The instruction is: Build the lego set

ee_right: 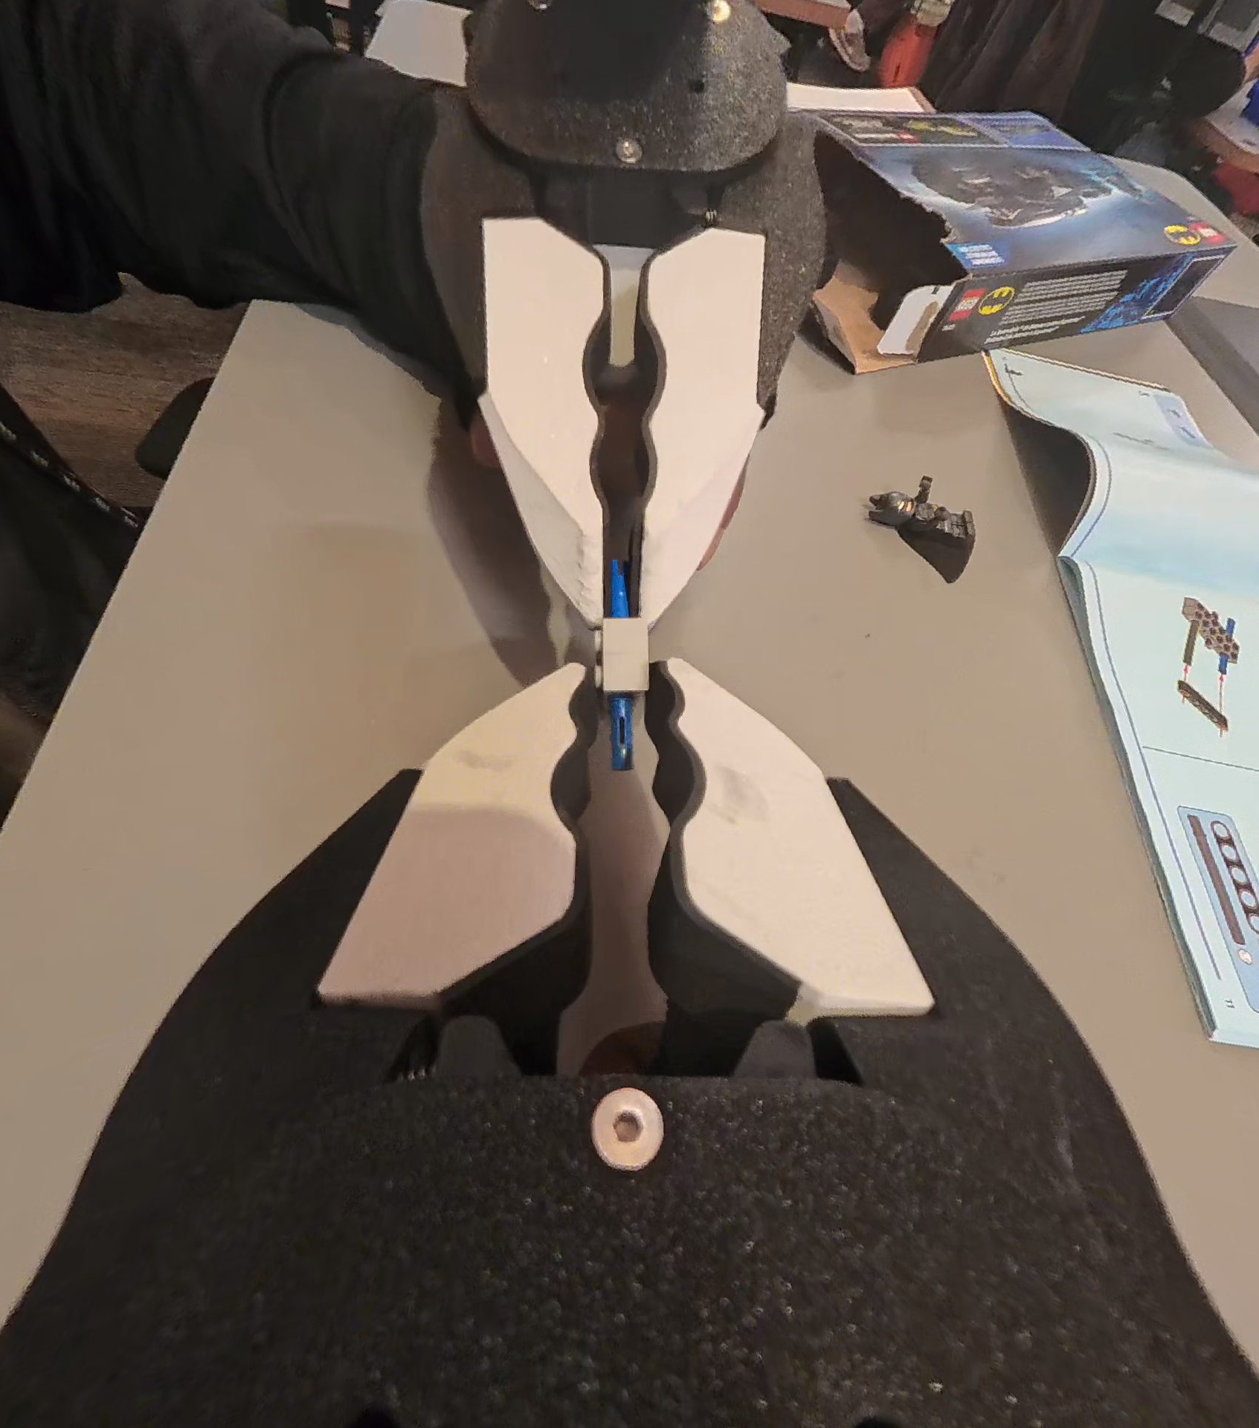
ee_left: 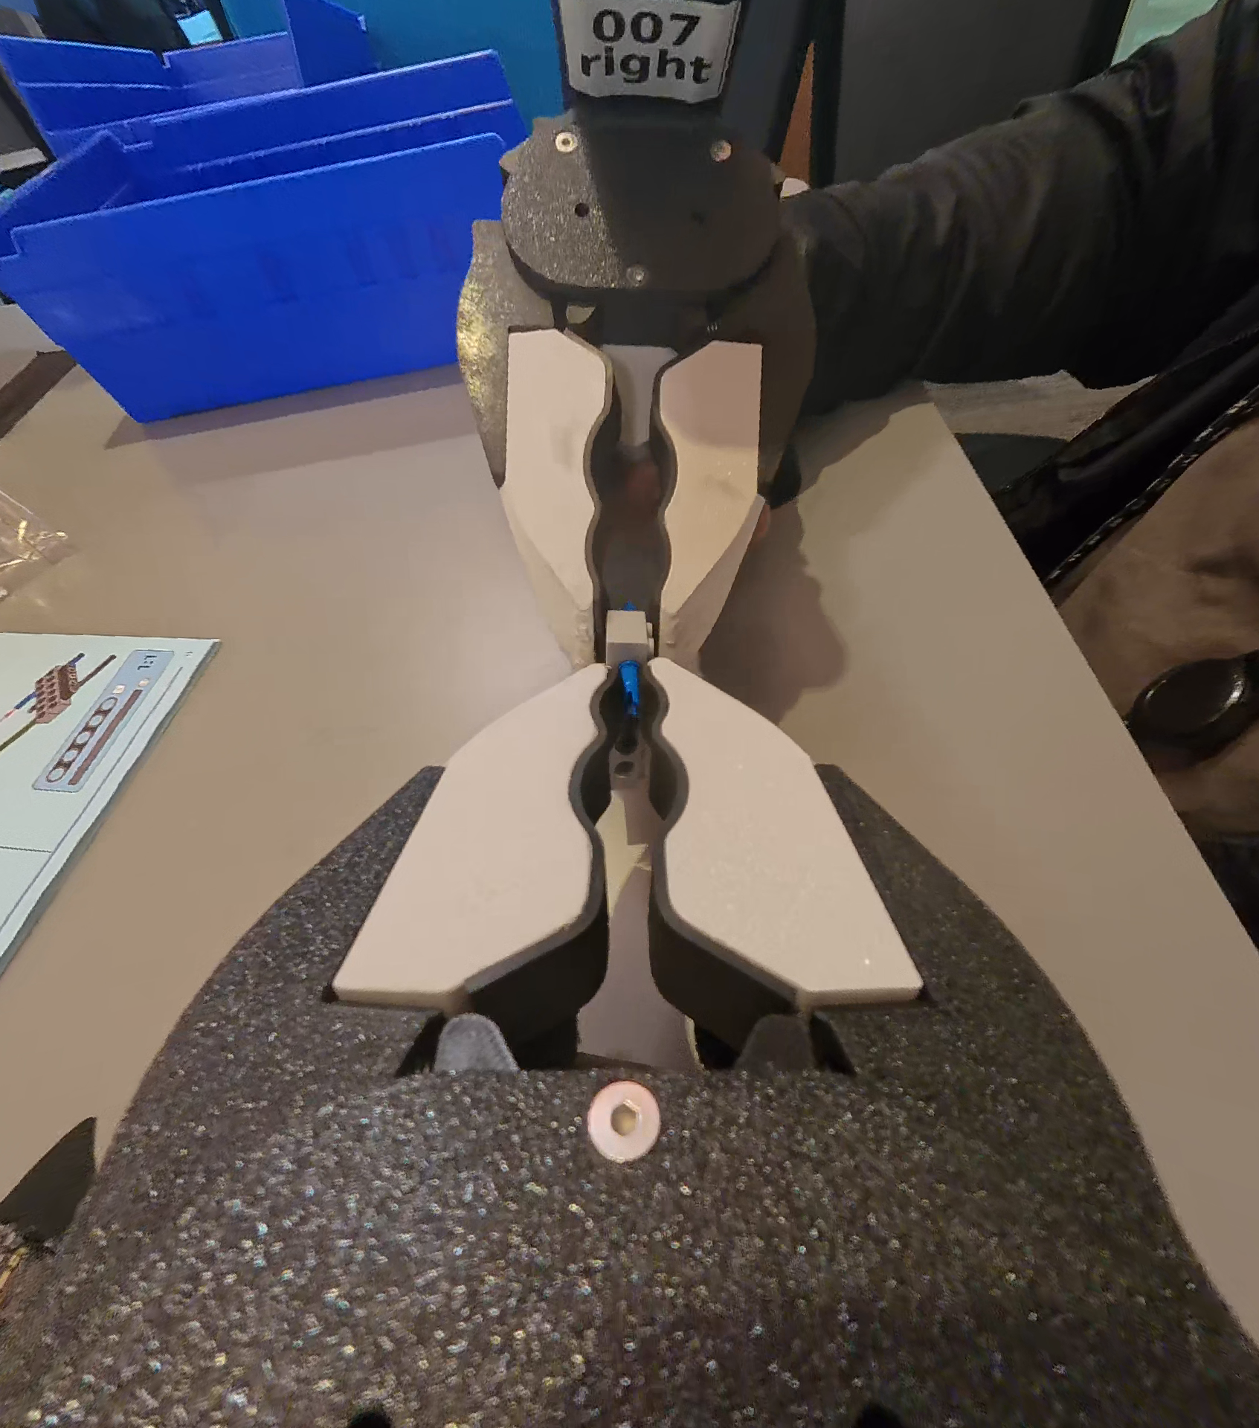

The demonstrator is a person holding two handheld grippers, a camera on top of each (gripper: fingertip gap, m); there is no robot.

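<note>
Right, tip to tip above the table (ee_right: 804, 618): left tongs (ee_left: 627, 680) pinch the blue pin (ee_left: 627, 695), right tongs (ee_right: 622, 680) clamp the grey block (ee_right: 624, 647), pin through it.

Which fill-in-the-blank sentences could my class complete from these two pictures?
1. The left hand-held gripper pinches a ___ pin.
2. The right hand-held gripper grips a small ___ block.
3. The instruction booklet lies ___ on the table.

Missing words: blue; grey; open
</note>
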